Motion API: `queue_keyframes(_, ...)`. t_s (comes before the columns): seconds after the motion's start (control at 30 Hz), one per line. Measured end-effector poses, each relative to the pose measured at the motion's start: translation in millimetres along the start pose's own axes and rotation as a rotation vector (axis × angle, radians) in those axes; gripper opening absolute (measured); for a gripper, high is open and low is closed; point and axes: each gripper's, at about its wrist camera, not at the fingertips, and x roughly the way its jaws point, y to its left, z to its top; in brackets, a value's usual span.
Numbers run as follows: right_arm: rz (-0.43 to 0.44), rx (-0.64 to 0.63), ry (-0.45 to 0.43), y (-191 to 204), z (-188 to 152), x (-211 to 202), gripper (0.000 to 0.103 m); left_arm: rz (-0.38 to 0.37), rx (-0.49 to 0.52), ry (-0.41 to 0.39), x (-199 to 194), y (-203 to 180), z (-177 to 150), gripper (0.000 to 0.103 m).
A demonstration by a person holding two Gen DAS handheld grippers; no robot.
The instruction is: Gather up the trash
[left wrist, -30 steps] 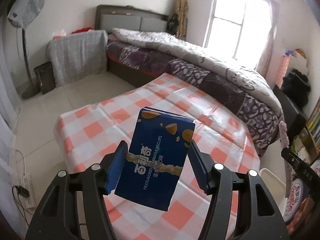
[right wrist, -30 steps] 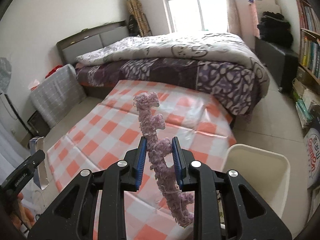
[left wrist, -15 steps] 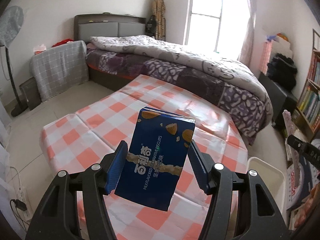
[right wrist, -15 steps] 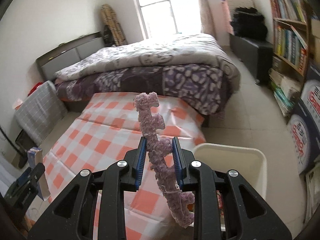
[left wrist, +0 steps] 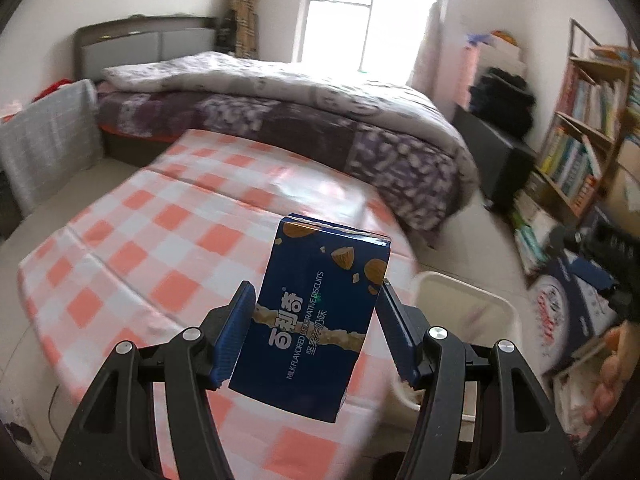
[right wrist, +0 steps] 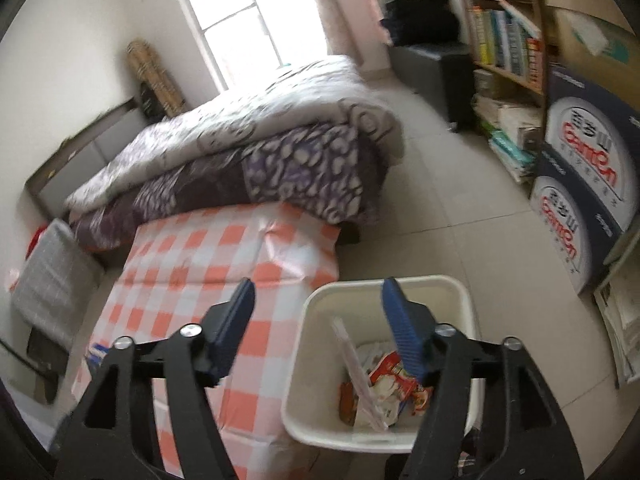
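Daylight floods from an overexposed window (left wrist: 362,12); both views show motion blur, fisheye bending, and dark corners.

The blue biscuit box (left wrist: 316,316) reads "MILK FLAVORED DECORATIVE BISCUITS"; the cartons (right wrist: 582,184) read "GEMEZ"

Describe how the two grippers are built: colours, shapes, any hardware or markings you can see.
Both look alike. The left gripper and right gripper each have a matte black plastic frame that splits into two angular, strut-like arms with open cut-outs. Round silver screw heads sit on the arm joints. Each finger ends in a flat blue pad with a finely ribbed face. No cables, sleeves or printed markings show.
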Motion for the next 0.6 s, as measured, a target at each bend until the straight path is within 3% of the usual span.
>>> queue_keyframes(0.23,-0.051,0.126,-0.073,-45,18,-11,0.081,-0.119,0.06,0.058,21,-72,-5,0.061)
queue_keyframes(0.43,-0.071,0.267,-0.111,-86,27,-19,0.084,-0.225,0.099,0.111,40,-129,-2,0.064)
queue_keyframes(0.5,-0.081,0.286,-0.124,-90,29,-21,0.085,-0.264,0.083,0.138,47,-141,3,0.075)
queue_keyframes(0.6,-0.079,0.281,-0.145,-89,29,-26,0.087,-0.301,0.047,0.141,41,-138,9,0.082)
